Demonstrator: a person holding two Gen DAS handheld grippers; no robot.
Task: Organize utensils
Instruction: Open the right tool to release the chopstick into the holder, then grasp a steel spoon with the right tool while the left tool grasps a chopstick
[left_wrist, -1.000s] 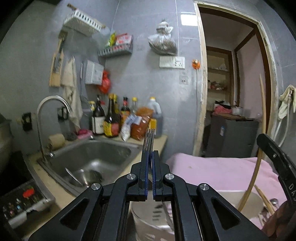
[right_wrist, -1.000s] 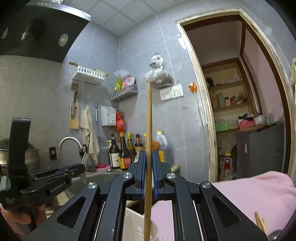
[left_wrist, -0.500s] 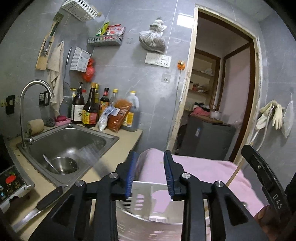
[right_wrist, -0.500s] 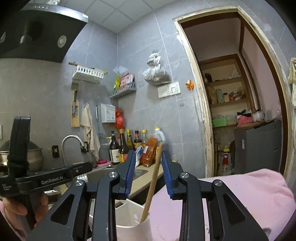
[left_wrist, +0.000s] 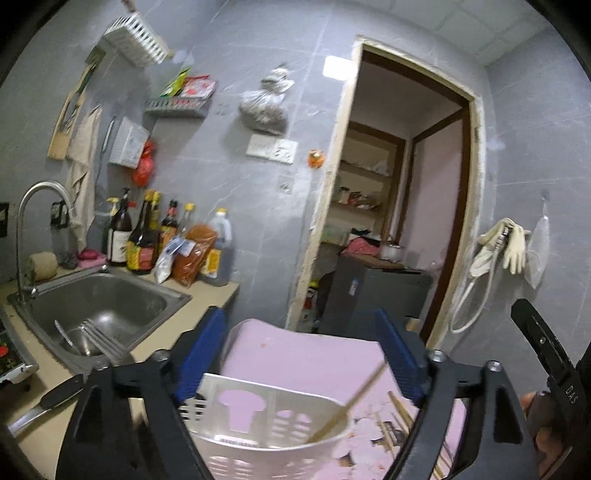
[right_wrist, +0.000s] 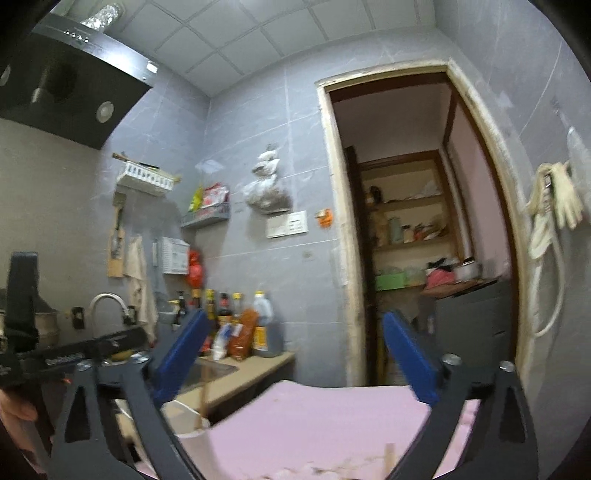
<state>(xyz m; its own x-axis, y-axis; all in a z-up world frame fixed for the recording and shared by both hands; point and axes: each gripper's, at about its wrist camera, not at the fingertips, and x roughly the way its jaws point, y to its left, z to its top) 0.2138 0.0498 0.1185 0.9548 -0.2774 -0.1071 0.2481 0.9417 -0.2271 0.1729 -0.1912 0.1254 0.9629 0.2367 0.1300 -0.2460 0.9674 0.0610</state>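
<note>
My left gripper (left_wrist: 301, 354) is wide open and empty above a white plastic utensil holder (left_wrist: 273, 432) on a pink cloth (left_wrist: 306, 360). A wooden chopstick (left_wrist: 349, 404) leans inside the holder. A fork (left_wrist: 101, 341) stands out at the holder's left. More chopsticks (left_wrist: 397, 415) lie on the cloth at the right. My right gripper (right_wrist: 291, 354) is wide open and empty; the holder (right_wrist: 194, 443) with the chopstick (right_wrist: 202, 398) shows at its lower left. The left gripper's body (right_wrist: 74, 354) is at the left of that view.
A steel sink (left_wrist: 103, 306) with a tap (left_wrist: 33, 206) is at the left, bottles (left_wrist: 147, 240) behind it. A knife (left_wrist: 48, 400) lies on the counter edge. A doorway (left_wrist: 399, 206) opens ahead. Gloves (left_wrist: 511, 243) hang on the right wall.
Both grippers have opened wide: the left let go of the fork, the right let go of the chopstick, which now rests in the holder. Both views have tilted up and shifted.
</note>
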